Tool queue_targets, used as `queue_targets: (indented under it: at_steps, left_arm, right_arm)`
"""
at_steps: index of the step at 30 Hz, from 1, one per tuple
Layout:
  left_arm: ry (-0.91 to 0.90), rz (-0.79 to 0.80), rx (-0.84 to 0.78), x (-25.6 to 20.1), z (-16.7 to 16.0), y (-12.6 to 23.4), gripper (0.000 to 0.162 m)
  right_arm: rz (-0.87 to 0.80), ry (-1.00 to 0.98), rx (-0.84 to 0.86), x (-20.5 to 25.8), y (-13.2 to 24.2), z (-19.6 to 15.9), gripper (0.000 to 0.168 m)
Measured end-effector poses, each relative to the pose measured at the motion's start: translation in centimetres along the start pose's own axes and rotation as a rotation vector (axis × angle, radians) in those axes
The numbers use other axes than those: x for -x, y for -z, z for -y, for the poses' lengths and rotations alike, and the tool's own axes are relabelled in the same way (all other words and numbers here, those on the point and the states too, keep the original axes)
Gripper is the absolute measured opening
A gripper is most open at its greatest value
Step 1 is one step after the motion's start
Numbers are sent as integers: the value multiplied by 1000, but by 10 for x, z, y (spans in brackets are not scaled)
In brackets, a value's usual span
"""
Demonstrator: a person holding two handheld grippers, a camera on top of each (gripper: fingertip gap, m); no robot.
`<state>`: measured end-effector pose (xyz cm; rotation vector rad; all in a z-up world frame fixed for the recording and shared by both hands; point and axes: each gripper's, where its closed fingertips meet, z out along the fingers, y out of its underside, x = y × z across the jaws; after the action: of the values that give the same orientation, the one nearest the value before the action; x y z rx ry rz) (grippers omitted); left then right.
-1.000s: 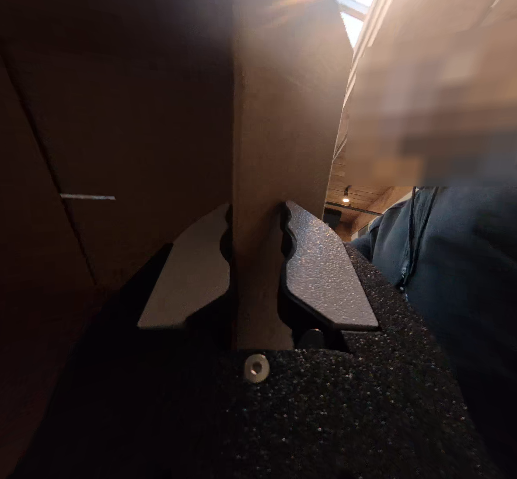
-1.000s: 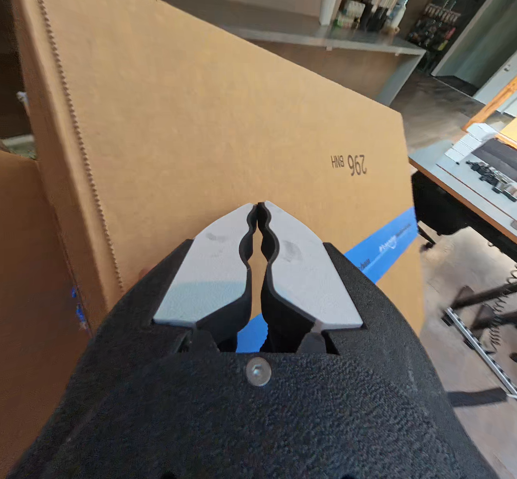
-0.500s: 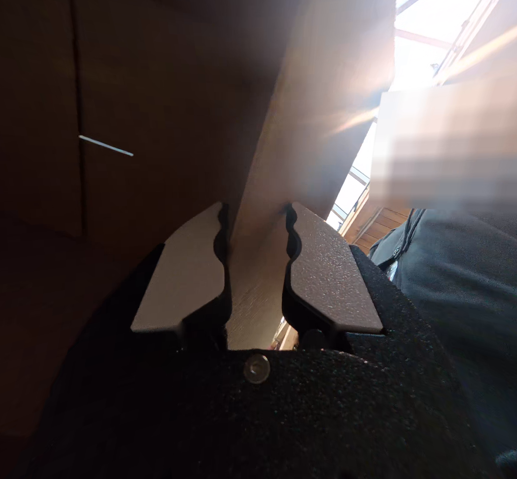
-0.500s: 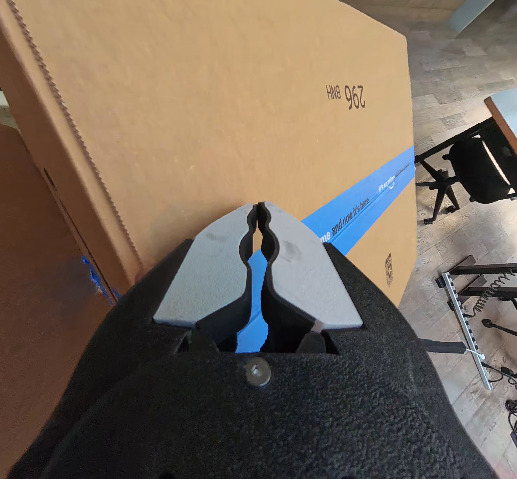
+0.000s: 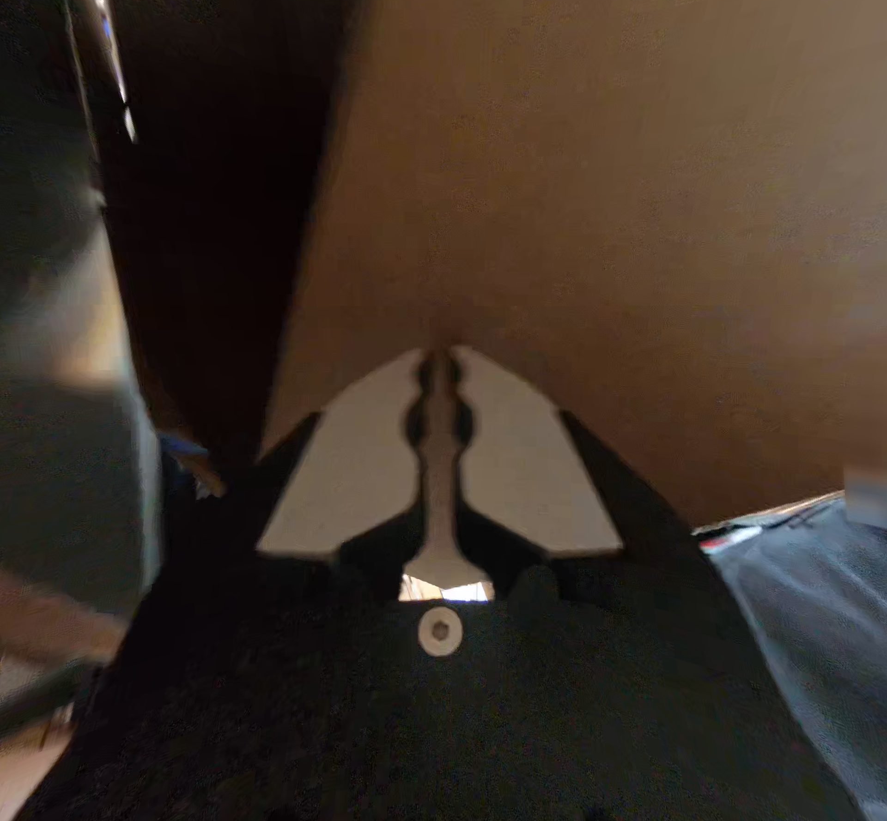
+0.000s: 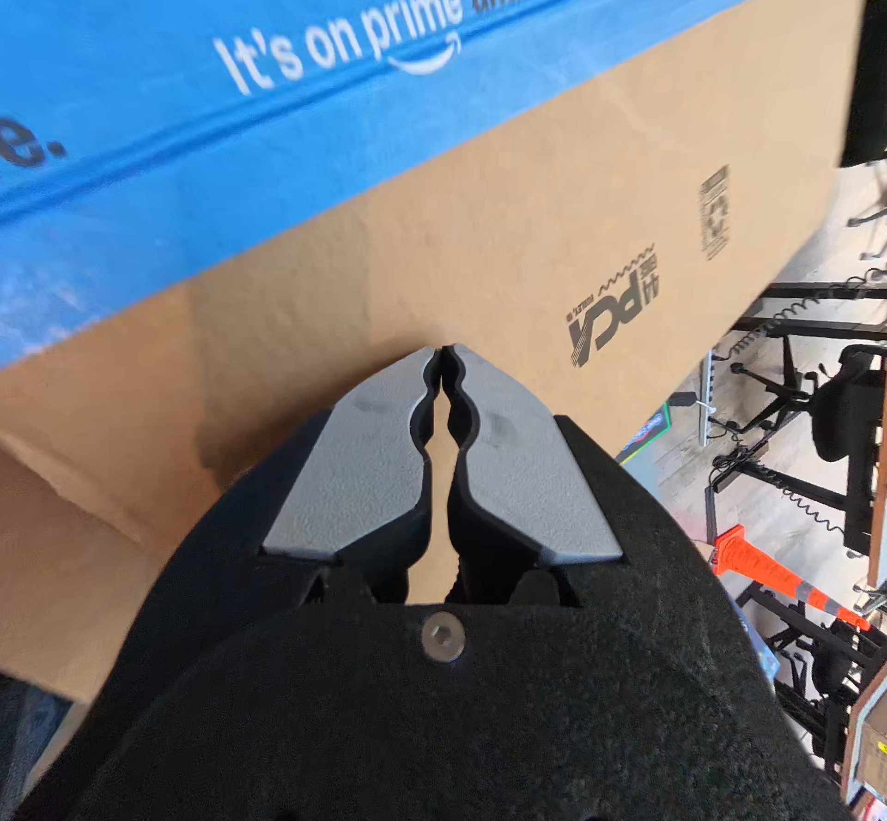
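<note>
Cardboard box [image 6: 528, 203] against hand-held gripper [image 6: 440, 356]

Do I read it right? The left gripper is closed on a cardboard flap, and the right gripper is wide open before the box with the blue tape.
Not quite: the right gripper is shut, not wide open. The right wrist view shows its fingertips meeting, empty, before the box with the blue tape. The left gripper is indeed closed on the cardboard flap.
</note>
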<state>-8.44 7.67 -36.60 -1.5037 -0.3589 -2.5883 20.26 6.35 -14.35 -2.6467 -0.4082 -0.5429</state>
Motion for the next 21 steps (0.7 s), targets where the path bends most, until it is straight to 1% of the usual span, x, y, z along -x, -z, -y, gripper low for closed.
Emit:
queue_targets:
  at_steps: [1, 2, 3, 4, 6, 7, 10, 14, 16, 18, 19, 21]
  left_arm:
    - [39, 66, 41, 10, -4, 12, 33]
    - [66, 228, 50, 30, -4, 27, 22]
    - [65, 356, 73, 44, -7, 44, 11]
    - [48, 413, 115, 48, -11, 58, 0]
    - [91, 377, 163, 38, -17, 75, 0]
    - [112, 409, 184, 39, -19, 83, 5]
    - [50, 493, 271, 31, -25, 98, 8]
    - [-53, 584, 416, 6, -30, 126, 13]
    - [-123, 613, 500, -15, -30, 140, 15]
    - [-203, 620, 542, -44, -26, 148, 17]
    - [-253, 616, 575, -61, -26, 149, 18]
    - [-388, 581, 667, -96, -31, 139, 19]
  right_arm:
    - [44, 9, 44, 15, -11, -12, 0]
    - [100, 17, 120, 33, -24, -31, 0]
    - [134, 29, 180, 49, -38, -51, 0]
    - [80, 21, 103, 51, -45, -48, 0]
    - [2, 17, 70, 50, -46, -51, 0]
    - [-5, 11, 65, 50, -45, -51, 0]
    - [40, -26, 57, 52, -44, -52, 0]
    - [109, -64, 34, 52, -43, -51, 0]
    - [121, -68, 13, 51, -42, -50, 0]
    - [124, -80, -11, 50, -40, -49, 1]
    - [133, -89, -26, 51, -39, -48, 4]
    - [153, -108, -54, 54, -36, -46, 6]
